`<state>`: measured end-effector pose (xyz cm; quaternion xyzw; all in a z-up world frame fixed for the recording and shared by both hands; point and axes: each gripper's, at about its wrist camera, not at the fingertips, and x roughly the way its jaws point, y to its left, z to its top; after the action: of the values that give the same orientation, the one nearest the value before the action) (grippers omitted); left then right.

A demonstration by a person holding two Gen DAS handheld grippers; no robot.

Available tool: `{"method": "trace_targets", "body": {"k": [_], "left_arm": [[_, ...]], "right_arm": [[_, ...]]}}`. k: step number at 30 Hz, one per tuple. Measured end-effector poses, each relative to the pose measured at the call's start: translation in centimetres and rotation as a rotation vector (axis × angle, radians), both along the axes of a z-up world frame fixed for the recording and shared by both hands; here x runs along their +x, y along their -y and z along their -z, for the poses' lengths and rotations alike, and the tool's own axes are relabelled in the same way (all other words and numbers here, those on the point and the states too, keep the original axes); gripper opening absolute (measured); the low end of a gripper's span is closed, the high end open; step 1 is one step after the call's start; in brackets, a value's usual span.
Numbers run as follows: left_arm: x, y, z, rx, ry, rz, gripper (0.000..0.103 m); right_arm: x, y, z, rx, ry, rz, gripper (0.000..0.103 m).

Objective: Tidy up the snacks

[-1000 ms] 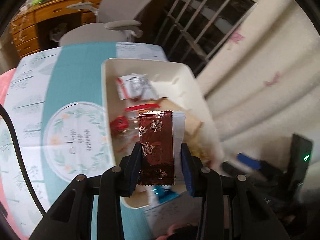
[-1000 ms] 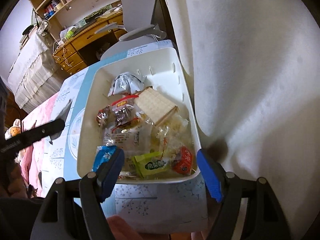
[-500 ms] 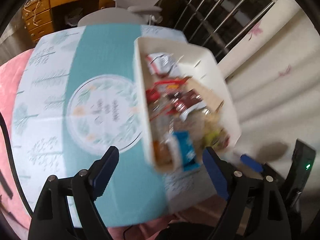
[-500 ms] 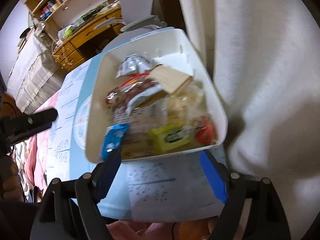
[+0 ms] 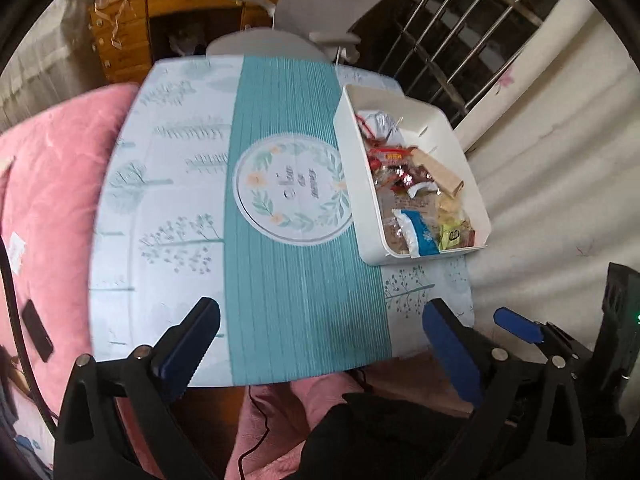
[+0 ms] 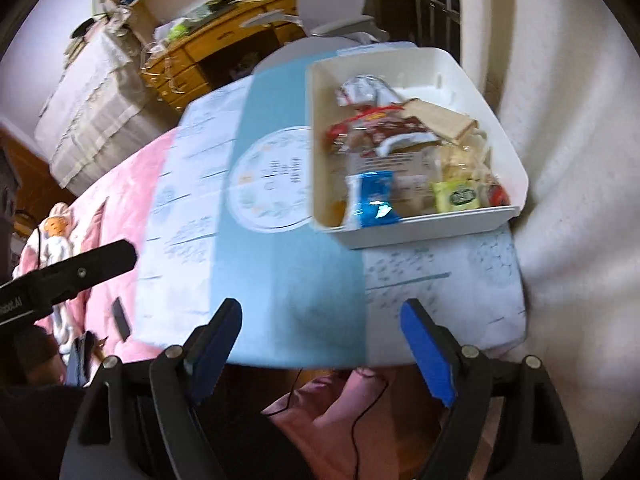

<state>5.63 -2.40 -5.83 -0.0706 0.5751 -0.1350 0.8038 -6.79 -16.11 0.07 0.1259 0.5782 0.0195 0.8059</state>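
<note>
A white bin (image 5: 360, 184) stands at the table's right edge, holding several snack packets. Among them are a blue packet (image 5: 420, 232), a green packet (image 5: 452, 234), a cracker pack (image 5: 440, 172) and a dark red wrapper (image 5: 416, 178). My left gripper (image 5: 320, 308) hovers over the near table edge, its jaws opening wide with nothing between them. My right gripper (image 6: 320, 308) is open and empty too, short of the bin (image 6: 420, 228). The blue packet (image 6: 374, 196) leans at the bin's front wall.
A teal and white cloth (image 5: 280, 260) covers the table. A pink blanket (image 5: 52, 184) with a dark phone (image 5: 37, 330) lies to the left. A grey chair (image 5: 320, 8) and wooden desk (image 5: 168, 4) stand behind, a white curtain (image 6: 560, 160) to the right.
My left gripper let go of the dark red snowflake wrapper over the bin and opened wide. Both grippers drew back toward the near table edge, so the bin now looks farther off.
</note>
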Motion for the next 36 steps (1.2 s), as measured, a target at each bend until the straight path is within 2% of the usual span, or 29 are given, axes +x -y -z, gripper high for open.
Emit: {"method": "trace_targets", "body": {"k": [7, 11, 15, 25, 36], "left_arm": [[-2.1, 1.0, -5.0, 0.097, 0.134, -0.01, 0.102], [-2.5, 1.4, -6.1, 0.159, 0.174, -0.041, 0.102], [-2.4, 1.4, -6.2, 0.214, 0.185, -0.097, 0.102], [-2.9, 2.5, -4.8, 0.229, 0.179, -0.105, 0.102], [-3.0, 3.4, -5.0, 0.248, 0.197, -0.098, 0.102]], "right_arm": [[-0.6, -1.7, -4.9, -0.032, 0.082, -0.042, 0.085], [-1.1, -0.9, -6.5, -0.024, 0.119, -0.013, 0.096], [-1.9, 0.1, -8.4, -0.086, 0.192, 0.047, 0.103], [-1.8, 0.7, -7.9, -0.139, 0.197, 0.08, 0.103], [-1.6, 1.2, -7.5, -0.141, 0.18, 0.079, 0.103]]}}
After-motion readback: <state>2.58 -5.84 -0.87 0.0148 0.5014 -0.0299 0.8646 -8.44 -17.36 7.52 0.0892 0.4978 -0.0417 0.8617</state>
